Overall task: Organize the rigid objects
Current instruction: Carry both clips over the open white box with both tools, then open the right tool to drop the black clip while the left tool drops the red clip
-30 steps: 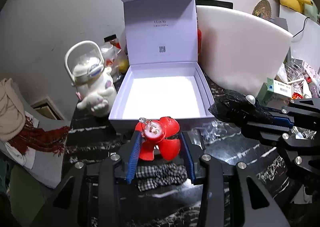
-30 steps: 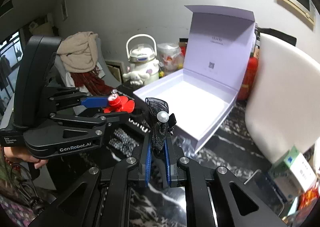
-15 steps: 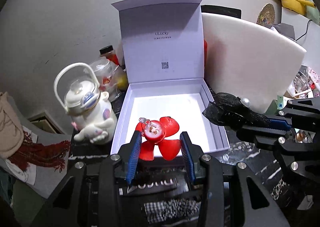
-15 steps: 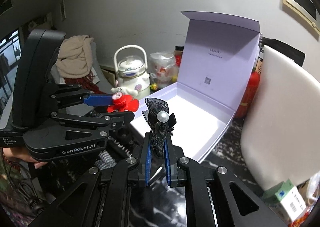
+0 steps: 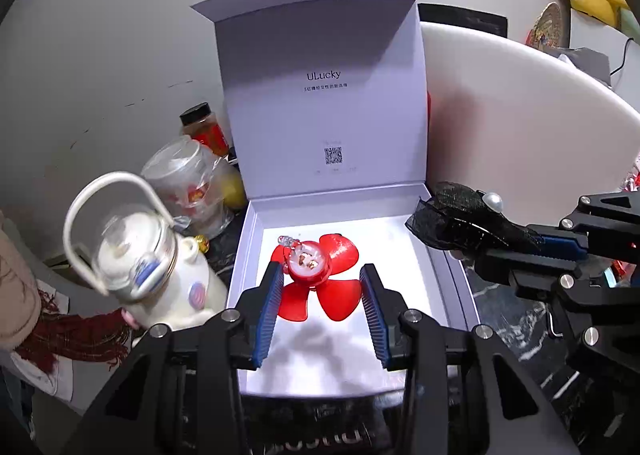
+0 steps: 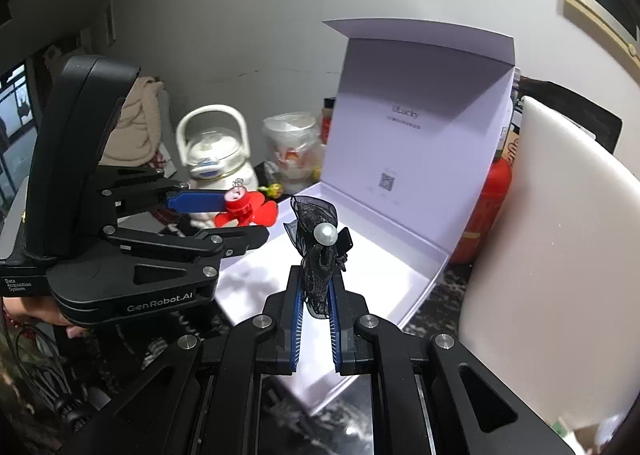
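An open white gift box (image 5: 252,255) with its lid upright stands ahead; it also shows in the right wrist view (image 6: 424,267). My left gripper (image 5: 320,279) is shut on a red flower-shaped clip (image 5: 316,275) and holds it over the box interior; the same clip shows in the right wrist view (image 6: 248,211). My right gripper (image 6: 316,287) is shut on a black lace bow with a pearl (image 6: 320,251) and holds it above the box's near right side. The bow also shows in the left wrist view (image 5: 460,215).
A white kettle-shaped bottle (image 5: 152,267) stands left of the box, with a plastic-wrapped jar (image 5: 188,183) and a red-labelled jar (image 5: 200,125) behind. A large white curved board (image 5: 520,127) leans right of the box. A red canister (image 6: 488,211) stands behind it.
Both grippers have moved forward and up toward the box. The red clip, before in front of the box's wall, now hangs over its interior. The bow has come over the right rim.
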Demonstrator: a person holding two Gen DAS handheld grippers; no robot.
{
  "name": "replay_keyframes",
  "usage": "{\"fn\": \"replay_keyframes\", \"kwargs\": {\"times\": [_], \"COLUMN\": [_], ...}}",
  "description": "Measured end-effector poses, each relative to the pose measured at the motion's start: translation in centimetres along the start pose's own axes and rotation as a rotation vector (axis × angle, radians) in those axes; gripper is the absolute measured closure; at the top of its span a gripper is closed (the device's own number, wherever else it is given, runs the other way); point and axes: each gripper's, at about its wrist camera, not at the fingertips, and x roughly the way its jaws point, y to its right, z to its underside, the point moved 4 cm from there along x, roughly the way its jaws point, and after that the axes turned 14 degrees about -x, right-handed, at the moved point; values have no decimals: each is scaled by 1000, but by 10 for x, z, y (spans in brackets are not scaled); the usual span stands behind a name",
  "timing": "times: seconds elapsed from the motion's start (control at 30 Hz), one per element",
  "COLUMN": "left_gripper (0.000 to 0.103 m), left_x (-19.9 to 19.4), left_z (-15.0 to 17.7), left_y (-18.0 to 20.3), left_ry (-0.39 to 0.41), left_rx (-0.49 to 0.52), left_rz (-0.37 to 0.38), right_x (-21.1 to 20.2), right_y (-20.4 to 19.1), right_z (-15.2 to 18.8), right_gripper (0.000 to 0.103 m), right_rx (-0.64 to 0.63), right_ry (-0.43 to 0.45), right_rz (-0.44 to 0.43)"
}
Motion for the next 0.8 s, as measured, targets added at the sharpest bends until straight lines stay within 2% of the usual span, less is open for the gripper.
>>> {"fn": "replay_keyframes", "kwargs": {"times": [0.33,0.8], "left_gripper": [64,64], "left_x": [49,107], "left_z": [-21,-28], "left_y": [0,-3], "left_ry": [-38,-101], "left_rx": [5,23], "left_rz": [-3,-22], "right_x": [34,86], "right_y": [29,59], "right_z": [-1,3], "right_gripper": [91,91], "right_rx": [25,53], "right_ry": [-38,-106], "right_rz": [26,52]}}
